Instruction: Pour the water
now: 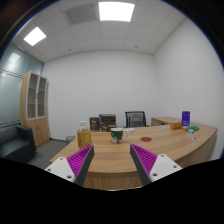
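Wooden desk (pixel 150 150) spans office; my claw (pixel 112 160) hangs released, nothing between fingers. Bottle (pixel 84 134) stands upright ahead-left beyond left finger, cup (pixel 117 133) dead ahead.

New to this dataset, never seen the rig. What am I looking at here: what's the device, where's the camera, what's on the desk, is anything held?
There is no robot arm. A person carries a handheld two-finger claw, and the single picture comes from a wide-angle camera mounted on it, looking forward along the fingers. The two wedge shapes with purple pads at the bottom are those fingers. They stand apart with nothing between them, so the claw is open and holds nothing.

Ahead is a curved wooden desk in an office. On it stand a bottle of yellowish liquid, a small green cup, and farther off a purple box. Two dark chairs sit behind it. All of it lies beyond the fingers.
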The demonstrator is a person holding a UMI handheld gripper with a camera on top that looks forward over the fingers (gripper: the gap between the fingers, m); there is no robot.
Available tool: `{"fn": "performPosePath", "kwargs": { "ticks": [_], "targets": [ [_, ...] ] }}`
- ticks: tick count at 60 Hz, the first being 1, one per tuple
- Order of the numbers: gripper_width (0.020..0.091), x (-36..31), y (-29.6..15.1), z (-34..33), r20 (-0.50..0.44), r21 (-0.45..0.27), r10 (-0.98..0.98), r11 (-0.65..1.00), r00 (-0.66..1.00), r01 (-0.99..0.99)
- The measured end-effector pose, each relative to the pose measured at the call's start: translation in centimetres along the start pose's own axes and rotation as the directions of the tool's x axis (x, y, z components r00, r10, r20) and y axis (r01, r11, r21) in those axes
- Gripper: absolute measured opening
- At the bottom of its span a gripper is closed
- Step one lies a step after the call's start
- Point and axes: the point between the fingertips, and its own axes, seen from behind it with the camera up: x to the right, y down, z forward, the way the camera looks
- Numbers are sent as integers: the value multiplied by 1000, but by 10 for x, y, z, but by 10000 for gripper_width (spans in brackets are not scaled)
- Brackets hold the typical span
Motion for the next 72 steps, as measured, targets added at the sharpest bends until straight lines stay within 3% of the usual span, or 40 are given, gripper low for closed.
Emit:
{"fn": "performPosePath", "kwargs": {
  "ticks": [16, 30, 53, 56, 58, 72],
  "targets": [
    [807, -32, 6, 20, 47, -24, 3, 1000, 999, -2],
    [804, -101, 28, 103, 114, -52, -7, 999, 993, 13],
    [798, -131, 36, 256, 7, -50, -42, 998, 999, 42],
    [739, -133, 38, 265, -6, -58, -47, 997, 999, 47],
    [616, -132, 42, 275, 7, -68, -54, 996, 999, 54],
    [541, -128, 44, 278, 8, -81, -28, 996, 1000, 29]
  ]
}}
